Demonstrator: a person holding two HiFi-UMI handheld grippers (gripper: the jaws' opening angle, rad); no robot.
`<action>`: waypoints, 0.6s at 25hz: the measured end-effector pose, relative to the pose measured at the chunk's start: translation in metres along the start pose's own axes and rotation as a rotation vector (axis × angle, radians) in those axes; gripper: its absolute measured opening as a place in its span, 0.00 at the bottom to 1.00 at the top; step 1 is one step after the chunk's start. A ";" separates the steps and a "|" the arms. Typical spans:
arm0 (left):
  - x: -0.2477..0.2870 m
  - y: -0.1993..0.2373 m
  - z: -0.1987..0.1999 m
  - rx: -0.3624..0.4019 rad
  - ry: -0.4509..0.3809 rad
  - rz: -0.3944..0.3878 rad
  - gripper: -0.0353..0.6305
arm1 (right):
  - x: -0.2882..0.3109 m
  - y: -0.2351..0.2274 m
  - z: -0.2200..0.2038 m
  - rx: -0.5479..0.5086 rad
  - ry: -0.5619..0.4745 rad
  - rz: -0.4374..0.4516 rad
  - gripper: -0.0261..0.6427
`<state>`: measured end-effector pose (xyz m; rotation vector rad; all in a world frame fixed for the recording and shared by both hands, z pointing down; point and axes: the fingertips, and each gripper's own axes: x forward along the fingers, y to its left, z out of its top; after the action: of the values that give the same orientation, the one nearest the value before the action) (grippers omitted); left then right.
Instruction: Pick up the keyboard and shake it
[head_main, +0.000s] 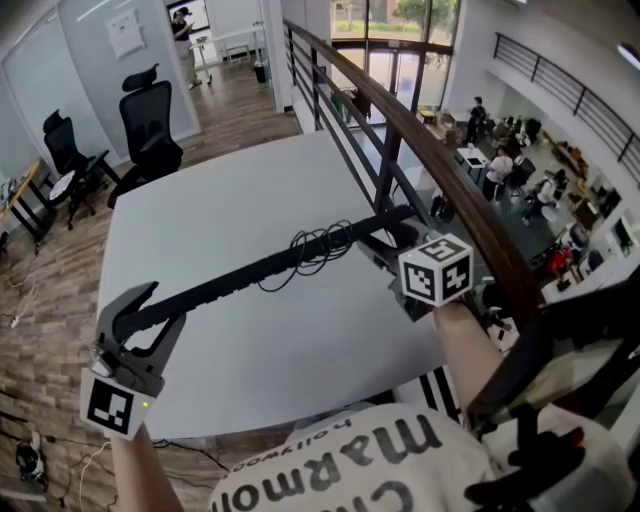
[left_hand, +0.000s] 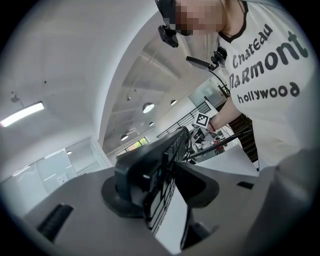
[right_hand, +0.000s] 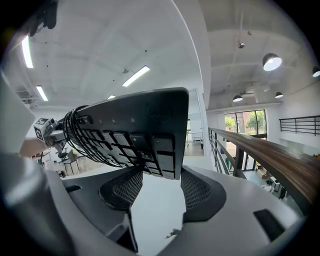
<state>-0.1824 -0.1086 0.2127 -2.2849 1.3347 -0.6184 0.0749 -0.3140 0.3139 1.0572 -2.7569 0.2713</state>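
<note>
A black keyboard (head_main: 250, 272) hangs above the white table (head_main: 230, 200), seen almost edge-on, with its cable (head_main: 318, 248) coiled round its middle. My left gripper (head_main: 140, 315) is shut on its near left end and my right gripper (head_main: 388, 243) is shut on its far right end. In the left gripper view the keyboard (left_hand: 167, 165) runs away edge-on from between the jaws of the left gripper (left_hand: 165, 186). In the right gripper view the keyboard (right_hand: 135, 130) shows its keys and the wrapped cable (right_hand: 75, 132), its end clamped in the right gripper (right_hand: 157, 186).
A dark railing with a wooden handrail (head_main: 440, 170) borders the table's right side, and beyond it a lower floor with desks and people. Black office chairs (head_main: 150, 125) stand on the wooden floor at the far left. A person (head_main: 185, 40) stands far back.
</note>
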 end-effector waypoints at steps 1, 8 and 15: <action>-0.001 0.000 0.000 0.003 0.003 0.001 0.33 | 0.000 0.001 -0.001 0.002 0.000 0.000 0.41; -0.004 0.010 0.010 0.032 0.012 0.010 0.33 | 0.001 0.002 0.013 -0.009 -0.026 0.005 0.41; -0.009 0.000 0.010 0.037 0.003 0.016 0.33 | -0.006 0.006 0.007 -0.013 -0.030 0.004 0.41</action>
<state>-0.1810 -0.0991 0.2031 -2.2431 1.3306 -0.6361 0.0745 -0.3074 0.3047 1.0615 -2.7840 0.2390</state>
